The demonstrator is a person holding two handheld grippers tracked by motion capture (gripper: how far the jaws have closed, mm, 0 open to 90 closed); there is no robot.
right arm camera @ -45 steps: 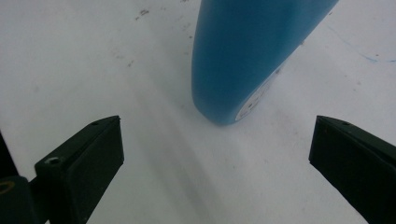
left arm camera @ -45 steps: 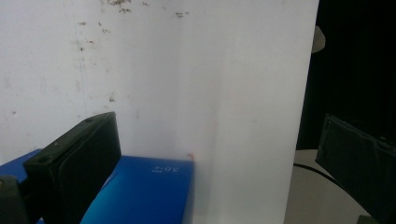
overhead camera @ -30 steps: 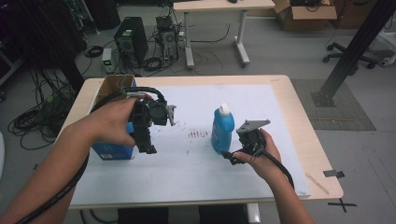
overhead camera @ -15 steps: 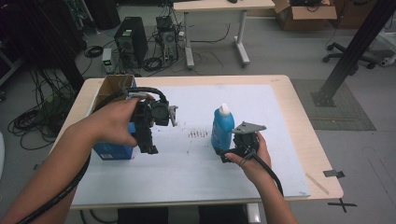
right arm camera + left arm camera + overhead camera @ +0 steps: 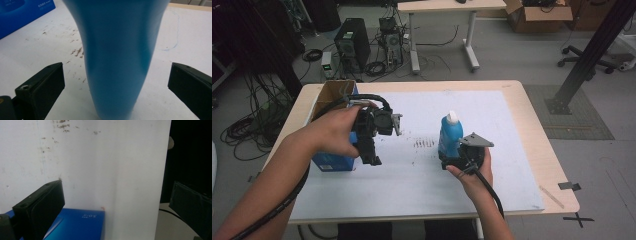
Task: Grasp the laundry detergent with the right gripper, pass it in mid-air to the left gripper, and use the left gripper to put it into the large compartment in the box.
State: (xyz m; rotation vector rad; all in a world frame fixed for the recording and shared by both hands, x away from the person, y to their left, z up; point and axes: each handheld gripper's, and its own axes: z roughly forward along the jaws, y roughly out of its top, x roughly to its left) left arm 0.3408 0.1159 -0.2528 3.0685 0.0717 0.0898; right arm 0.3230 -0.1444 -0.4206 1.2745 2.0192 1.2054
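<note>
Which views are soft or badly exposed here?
Right gripper view: the blue bottle is close and blurred, jaws sharper. Left gripper view: white sheet bright, right side near black. High view: evenly lit, slightly soft, the room's far left dark.

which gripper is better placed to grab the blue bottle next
Right. The right gripper sits at the tall blue plastic bottle, open jaws on either side. The left gripper hangs open near the blue cardboard box.

I see a wooden bench [image 5: 532, 130] under a white sheet [image 5: 412, 180]; left of the upright blue bottle [image 5: 450, 134] lies a blue box [image 5: 332, 162], dark specks [image 5: 424, 143] between them.
</note>
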